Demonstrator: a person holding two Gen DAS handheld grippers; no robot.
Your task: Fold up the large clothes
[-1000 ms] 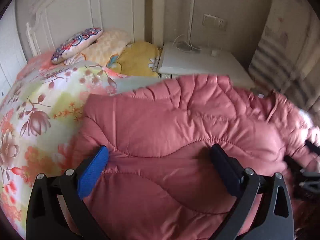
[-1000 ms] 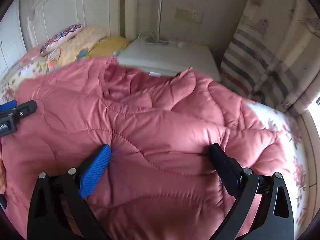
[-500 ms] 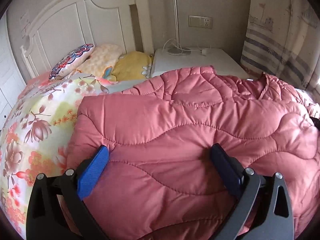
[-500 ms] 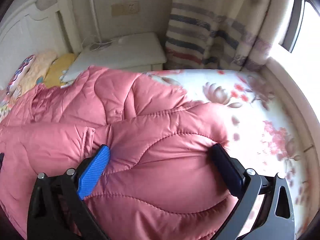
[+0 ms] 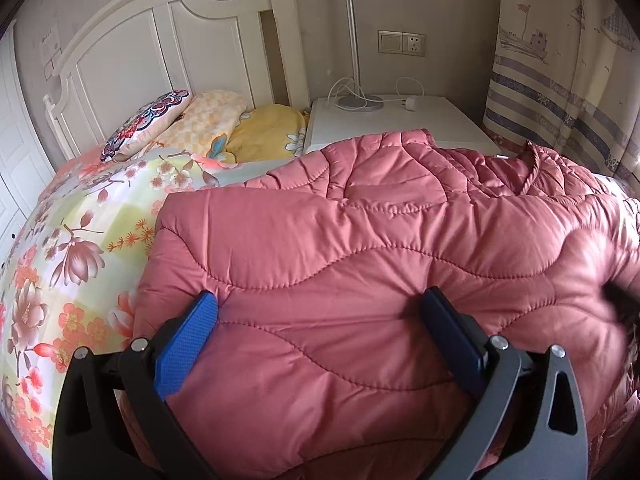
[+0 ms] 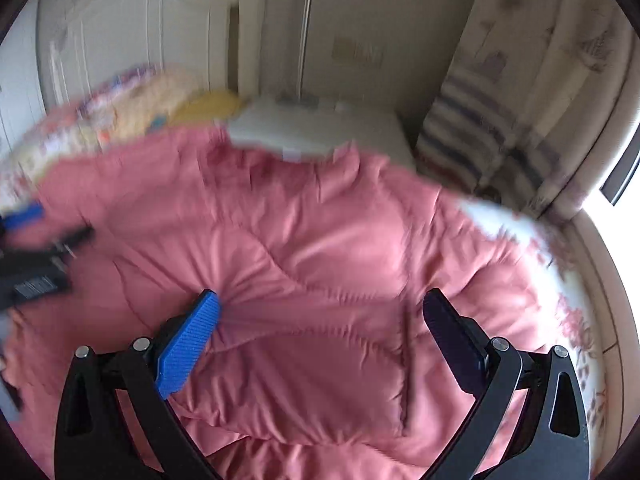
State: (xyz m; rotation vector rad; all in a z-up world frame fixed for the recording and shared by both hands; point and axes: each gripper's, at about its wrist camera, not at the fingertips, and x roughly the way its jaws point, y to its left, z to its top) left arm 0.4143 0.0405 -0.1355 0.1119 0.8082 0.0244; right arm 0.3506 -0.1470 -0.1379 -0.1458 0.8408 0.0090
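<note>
A large pink quilted jacket (image 5: 360, 248) lies spread over the bed, its collar toward the nightstand. My left gripper (image 5: 320, 304) is open, its blue pads wide apart just above the jacket's near left part, holding nothing. My right gripper (image 6: 320, 304) is also open and empty over the jacket (image 6: 320, 248), near a pocket seam. The right wrist view is motion-blurred. The left gripper (image 6: 36, 248) shows at the left edge of the right wrist view, over the jacket's left side.
The bed has a floral cover (image 5: 72, 248) left of the jacket, with pillows (image 5: 192, 128) by the white headboard (image 5: 160, 48). A white nightstand (image 5: 396, 124) with a lamp stands behind. Striped curtains (image 5: 560, 92) hang at the right.
The right gripper has swung back left, from facing the window side to facing the headboard and nightstand. The left gripper's view has drawn back slightly. Both stay open.
</note>
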